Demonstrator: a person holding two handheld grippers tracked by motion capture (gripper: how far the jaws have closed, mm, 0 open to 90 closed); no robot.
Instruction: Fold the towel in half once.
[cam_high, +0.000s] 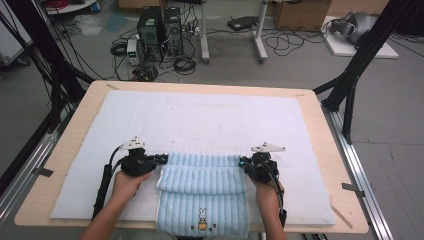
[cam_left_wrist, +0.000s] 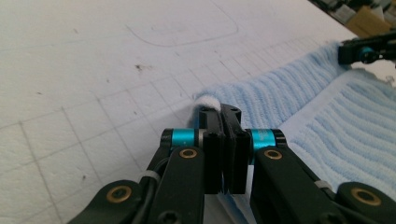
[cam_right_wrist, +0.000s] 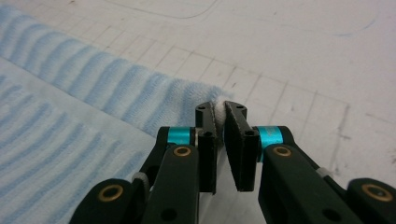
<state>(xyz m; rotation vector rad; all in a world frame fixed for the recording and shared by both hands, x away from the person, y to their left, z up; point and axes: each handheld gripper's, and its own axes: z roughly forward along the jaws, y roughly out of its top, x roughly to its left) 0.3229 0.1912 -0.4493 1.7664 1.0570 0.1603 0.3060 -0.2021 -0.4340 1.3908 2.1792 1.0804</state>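
A light blue striped towel (cam_high: 202, 192) with a small rabbit picture lies on the white mat (cam_high: 200, 120) at the near edge, its far part folded toward the person. My left gripper (cam_high: 163, 159) is shut on the towel's far left corner (cam_left_wrist: 208, 101); the white hem shows between the pads. My right gripper (cam_high: 242, 163) is shut on the towel's far right corner (cam_right_wrist: 218, 105), also pinching the white hem. Each gripper is held in a hand coming from the bottom of the high view. In the left gripper view the right gripper (cam_left_wrist: 369, 49) shows far off at the towel's other corner.
The white gridded mat covers a wooden table (cam_high: 320, 125). Black frame posts (cam_high: 360, 55) stand at both sides. Computers (cam_high: 160, 32) and cables lie on the floor beyond the table.
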